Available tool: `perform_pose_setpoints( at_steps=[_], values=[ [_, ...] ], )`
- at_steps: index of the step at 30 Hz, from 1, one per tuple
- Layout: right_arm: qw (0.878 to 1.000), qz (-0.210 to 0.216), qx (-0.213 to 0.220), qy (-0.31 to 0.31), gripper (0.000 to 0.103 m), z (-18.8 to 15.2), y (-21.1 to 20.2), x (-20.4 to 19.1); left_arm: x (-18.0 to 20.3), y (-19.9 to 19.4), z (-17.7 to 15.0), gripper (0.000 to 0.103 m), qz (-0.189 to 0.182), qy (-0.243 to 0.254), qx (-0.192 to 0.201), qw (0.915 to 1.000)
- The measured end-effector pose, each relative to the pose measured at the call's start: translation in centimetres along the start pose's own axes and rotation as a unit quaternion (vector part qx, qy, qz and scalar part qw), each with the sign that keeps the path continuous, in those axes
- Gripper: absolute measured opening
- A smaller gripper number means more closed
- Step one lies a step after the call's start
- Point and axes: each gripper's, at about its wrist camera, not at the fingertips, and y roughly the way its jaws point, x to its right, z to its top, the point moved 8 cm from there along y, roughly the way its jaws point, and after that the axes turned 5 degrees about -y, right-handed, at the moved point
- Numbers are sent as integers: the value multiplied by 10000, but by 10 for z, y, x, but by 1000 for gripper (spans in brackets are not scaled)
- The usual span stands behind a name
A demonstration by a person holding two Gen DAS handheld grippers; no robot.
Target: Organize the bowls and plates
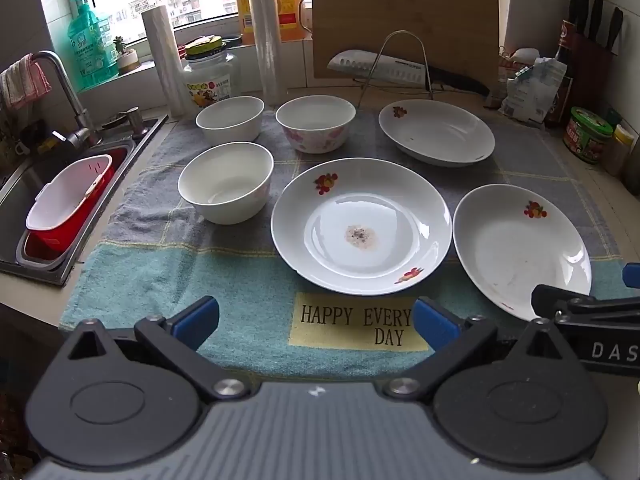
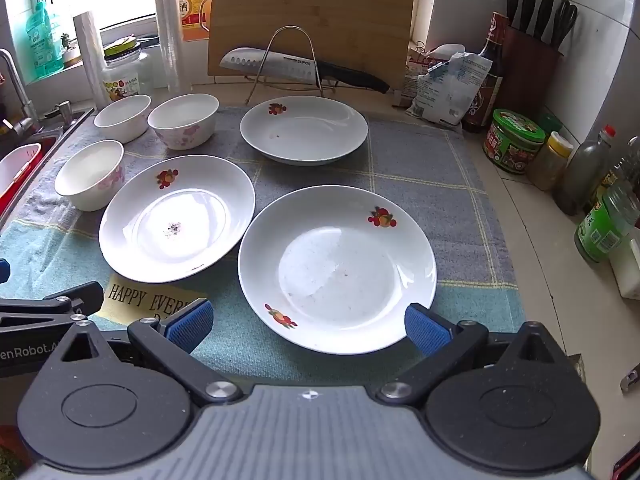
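My left tongs (image 1: 316, 322) and right tongs (image 2: 307, 322) tilt downward | both wide open, empty | plates (image 2: 337, 268) and bowls (image 1: 226, 182) lie ahead on desk cloth (image 1: 160, 272)

place: home kitchen | far left of gripper: sink (image 1: 24, 196) and tap (image 1: 64, 84) | straight ahead: cutting board (image 1: 404, 20), big knife (image 1: 400, 70) | far right: knife block (image 2: 532, 68), sauce bottles (image 2: 486, 76), jars (image 2: 512, 140)
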Motion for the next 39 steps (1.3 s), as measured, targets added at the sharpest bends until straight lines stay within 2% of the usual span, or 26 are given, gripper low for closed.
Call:
perform_pose_setpoints(
  at_steps=[39],
  values=[
    [9999, 17, 118, 53, 103, -1, -7, 8, 6, -8, 5, 102, 54, 19, 65, 10000]
  ],
)
